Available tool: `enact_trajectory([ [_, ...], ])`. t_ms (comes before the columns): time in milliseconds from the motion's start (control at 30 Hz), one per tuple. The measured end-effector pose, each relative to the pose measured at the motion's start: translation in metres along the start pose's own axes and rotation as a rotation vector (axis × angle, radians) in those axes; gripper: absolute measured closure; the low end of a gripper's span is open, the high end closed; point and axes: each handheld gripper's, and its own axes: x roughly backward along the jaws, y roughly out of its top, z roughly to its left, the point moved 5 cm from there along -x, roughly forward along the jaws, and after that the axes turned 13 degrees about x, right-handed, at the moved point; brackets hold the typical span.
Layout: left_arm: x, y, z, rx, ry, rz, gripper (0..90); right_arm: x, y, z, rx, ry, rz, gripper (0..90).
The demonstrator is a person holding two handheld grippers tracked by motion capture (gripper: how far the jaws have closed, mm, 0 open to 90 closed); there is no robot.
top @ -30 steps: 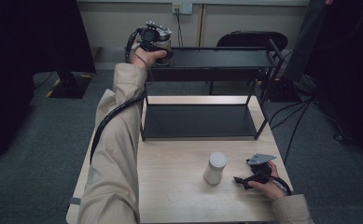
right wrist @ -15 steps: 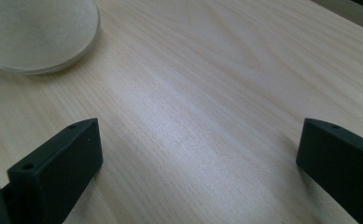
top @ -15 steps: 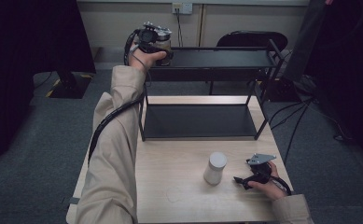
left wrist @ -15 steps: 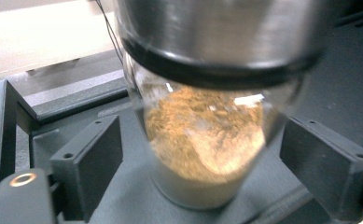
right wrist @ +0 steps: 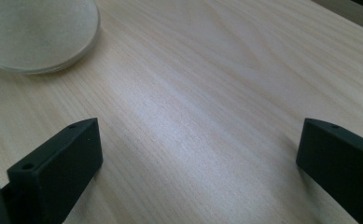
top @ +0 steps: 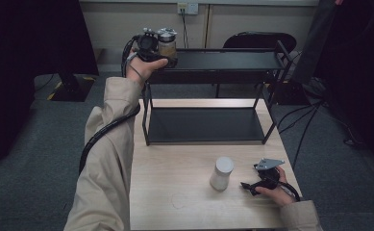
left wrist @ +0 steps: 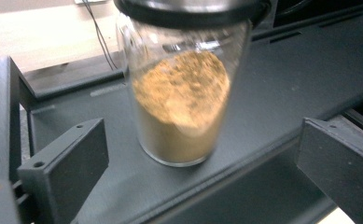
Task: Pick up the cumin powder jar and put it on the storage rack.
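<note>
- The right claw (top: 254, 185) rests low on the worktop (top: 175, 168), jaws apart and empty, just beside the white canister (top: 221, 173), which looks not yet handled.
- Far off, the left claw (top: 163, 45) has its jaws spread either side of the glass jar (left wrist: 181, 93) of tan powder, not touching it.
- The jar stands on the rack's top shelf (top: 232, 60); placing seems done.

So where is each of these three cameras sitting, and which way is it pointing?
High view: above the person's side, looking forward and down on the table and black shelf rack; both sleeves and hands show.
Left gripper view: on the left gripper, facing the glass jar on the top shelf, also seen from above.
Right gripper view: on the right gripper, its fingers low over the tabletop near the white container.
</note>
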Motion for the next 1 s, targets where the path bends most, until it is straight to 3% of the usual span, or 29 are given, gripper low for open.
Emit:
enact_trajectory([
  [533,0.019,-0.027,0.004,-0.021,-0.069,-0.008,1.0,0.0,0.0,0.0,0.0,0.0,0.0,0.0],
  [1000,0.025,-0.064,0.015,-0.039,-0.125,0.003,1.3,0.0,0.0,0.0,0.0,0.0,0.0,0.0],
])
